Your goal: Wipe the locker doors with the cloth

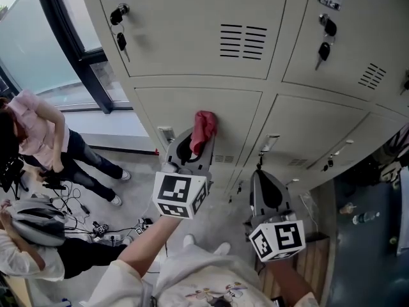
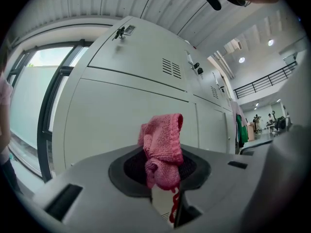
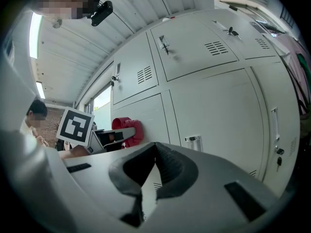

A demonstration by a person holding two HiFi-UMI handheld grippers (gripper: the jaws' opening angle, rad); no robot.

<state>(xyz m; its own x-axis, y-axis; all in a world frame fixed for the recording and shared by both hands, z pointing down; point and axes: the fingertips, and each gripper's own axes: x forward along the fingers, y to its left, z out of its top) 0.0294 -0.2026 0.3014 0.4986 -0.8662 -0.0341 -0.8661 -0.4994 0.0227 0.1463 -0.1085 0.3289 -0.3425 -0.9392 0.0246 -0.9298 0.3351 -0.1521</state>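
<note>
pink cloth [image 2: 163, 149] sits clamped between the fingers of your left gripper [image 1: 195, 147], bunched past the tips, probably touching the lower locker door [image 1: 160, 110]. your right gripper [image 3: 154, 150] has fingers pressed together, nothing between them.

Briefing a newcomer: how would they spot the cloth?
Find the wall of beige metal lockers. At the lower door nearest the window, the left gripper is shut on a crumpled pink knitted cloth, the only soft pink thing at that door.
</note>
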